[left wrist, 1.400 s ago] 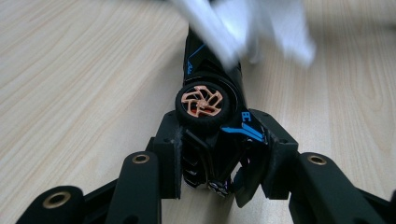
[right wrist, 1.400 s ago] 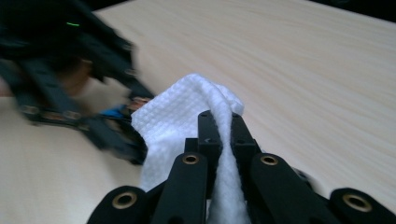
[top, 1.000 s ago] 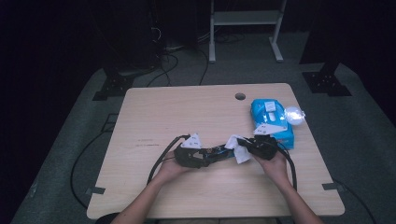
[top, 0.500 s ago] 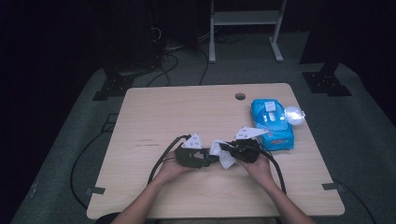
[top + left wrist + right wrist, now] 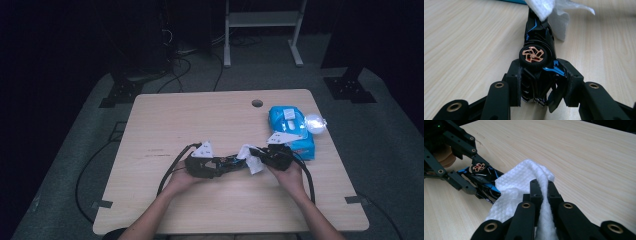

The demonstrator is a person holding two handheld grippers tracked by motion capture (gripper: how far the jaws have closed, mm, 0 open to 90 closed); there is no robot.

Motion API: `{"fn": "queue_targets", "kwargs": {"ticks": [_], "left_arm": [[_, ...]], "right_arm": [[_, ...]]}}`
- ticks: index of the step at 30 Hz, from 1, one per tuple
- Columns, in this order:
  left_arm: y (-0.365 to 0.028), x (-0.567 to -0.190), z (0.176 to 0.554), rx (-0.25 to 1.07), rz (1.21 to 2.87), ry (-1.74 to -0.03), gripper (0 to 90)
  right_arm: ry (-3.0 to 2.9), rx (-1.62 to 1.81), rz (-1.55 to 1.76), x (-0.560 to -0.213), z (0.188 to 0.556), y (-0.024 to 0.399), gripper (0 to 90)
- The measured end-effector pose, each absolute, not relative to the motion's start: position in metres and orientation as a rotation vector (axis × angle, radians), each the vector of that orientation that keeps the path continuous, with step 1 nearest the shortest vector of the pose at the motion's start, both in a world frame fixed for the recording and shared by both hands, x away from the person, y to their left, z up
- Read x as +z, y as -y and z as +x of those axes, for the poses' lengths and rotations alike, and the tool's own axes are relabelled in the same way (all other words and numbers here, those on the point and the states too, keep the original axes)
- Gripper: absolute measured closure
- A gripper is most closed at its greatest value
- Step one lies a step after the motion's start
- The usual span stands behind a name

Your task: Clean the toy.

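1. My left gripper [image 5: 541, 100] clamps the black toy car with blue trim and copper wheels [image 5: 539, 57], steadying it above the pale wooden table [image 5: 200, 120].
2. My right gripper [image 5: 544, 186] pinches a white quilted wet wipe [image 5: 516, 187] against the car's far end, to clean it.
3. Beyond, the blue wipes packet [image 5: 292, 127] waits near the table's right edge.

- A lab or recording studio, not a home: a single pale wooden desk [image 5: 200, 120] stands in the light with darkness all around it.
- Grey carpet [image 5: 380, 130], with black cables [image 5: 87, 170] trailing across it.
- Black stand bases [image 5: 348, 89] flank the desk.
- A white metal frame [image 5: 262, 20] stands behind.
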State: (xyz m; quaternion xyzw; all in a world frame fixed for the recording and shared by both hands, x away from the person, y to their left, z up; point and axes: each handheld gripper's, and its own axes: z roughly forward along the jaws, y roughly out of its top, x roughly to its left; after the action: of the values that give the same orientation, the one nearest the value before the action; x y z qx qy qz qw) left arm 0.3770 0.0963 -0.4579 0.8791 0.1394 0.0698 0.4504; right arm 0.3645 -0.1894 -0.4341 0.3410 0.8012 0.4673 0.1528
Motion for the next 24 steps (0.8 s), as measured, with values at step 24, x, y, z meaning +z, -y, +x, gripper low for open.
{"fn": "queue_targets", "kwargs": {"ticks": [24], "left_arm": [[-0.102, -0.459, 0.384, 0.133, 2.151, -0.405, 57.5]], "right_arm": [[-2.317, 1.349, 0.963, -0.433, 0.362, 0.188, 86.4]]}}
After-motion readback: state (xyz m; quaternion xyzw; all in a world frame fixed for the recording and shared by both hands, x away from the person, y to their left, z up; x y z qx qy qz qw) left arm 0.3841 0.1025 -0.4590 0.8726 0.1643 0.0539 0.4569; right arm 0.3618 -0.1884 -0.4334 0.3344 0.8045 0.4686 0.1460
